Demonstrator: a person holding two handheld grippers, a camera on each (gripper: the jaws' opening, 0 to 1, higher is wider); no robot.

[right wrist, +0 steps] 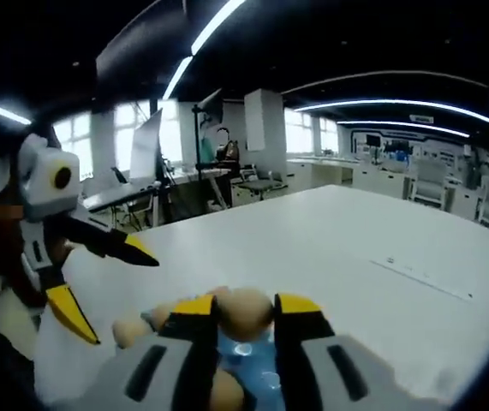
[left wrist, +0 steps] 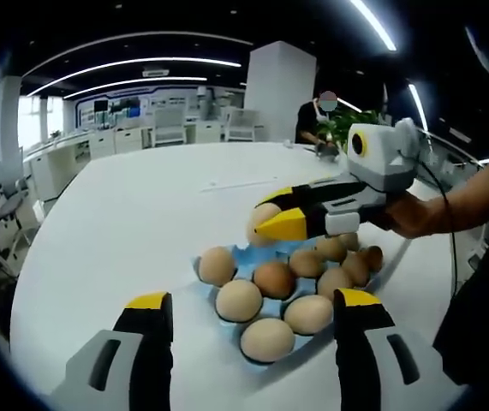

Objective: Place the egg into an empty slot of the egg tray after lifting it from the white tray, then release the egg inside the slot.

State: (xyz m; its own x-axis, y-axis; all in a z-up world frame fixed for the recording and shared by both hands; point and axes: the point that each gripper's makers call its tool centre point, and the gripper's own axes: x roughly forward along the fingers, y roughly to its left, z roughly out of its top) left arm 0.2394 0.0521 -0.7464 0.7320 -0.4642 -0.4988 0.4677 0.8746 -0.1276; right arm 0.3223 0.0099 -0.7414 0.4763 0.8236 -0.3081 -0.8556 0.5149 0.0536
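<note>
right gripper (right wrist: 246, 310) clamped on an egg (right wrist: 246, 312) above the blue egg tray (left wrist: 212, 295), other brown eggs (left wrist: 267, 338) filling slots, left gripper (left wrist: 253, 306) spread wide near the tray's edge, white table (left wrist: 141, 214)

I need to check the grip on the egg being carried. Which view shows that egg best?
The left gripper view: the right tool comes in side-on, shut on the egg above the blue egg tray. The right gripper view shows the egg head-on between its own jaws, its lower part hidden.
</note>
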